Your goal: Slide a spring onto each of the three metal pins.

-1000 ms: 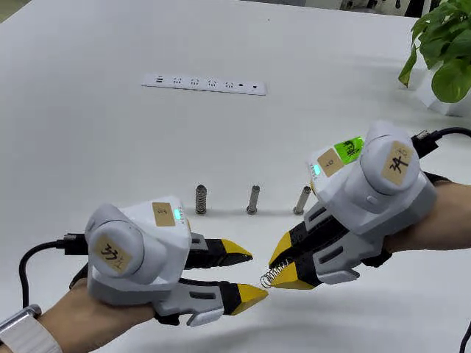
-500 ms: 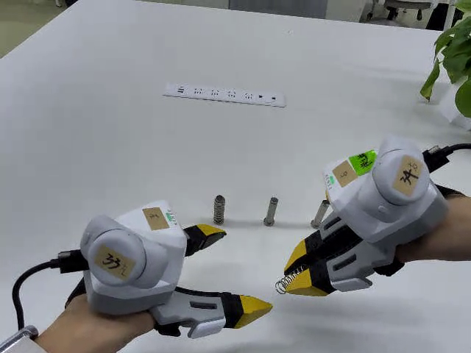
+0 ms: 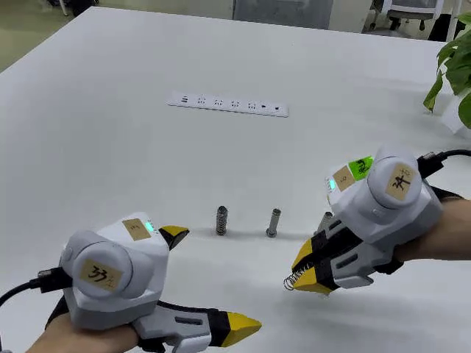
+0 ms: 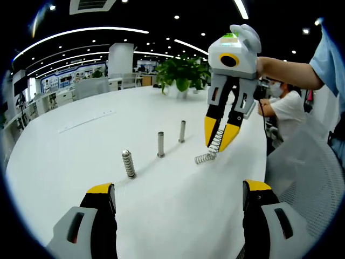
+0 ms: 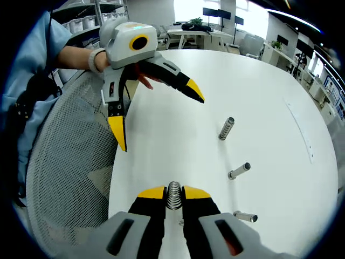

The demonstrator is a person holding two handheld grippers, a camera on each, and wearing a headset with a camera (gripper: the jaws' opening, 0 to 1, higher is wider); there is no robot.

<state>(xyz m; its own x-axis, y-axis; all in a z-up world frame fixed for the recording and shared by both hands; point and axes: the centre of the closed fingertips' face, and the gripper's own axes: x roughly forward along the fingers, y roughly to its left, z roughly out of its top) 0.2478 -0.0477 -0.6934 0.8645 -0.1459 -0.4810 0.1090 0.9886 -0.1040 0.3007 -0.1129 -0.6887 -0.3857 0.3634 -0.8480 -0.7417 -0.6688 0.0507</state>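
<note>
On a white table in a brightly lit open office, the right gripper pinches a spring near three upright pins, one already sleeved. The left gripper hovers, jaws spread wide, with a power strip lying beyond.

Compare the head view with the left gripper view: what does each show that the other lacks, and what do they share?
Head view's extra: the left gripper's white labelled body. Left gripper view's extra: ceiling lights and a seated person. Shared: the right gripper, jaws shut on a spring, the pin carrying a spring, a bare pin and the plant.
</note>
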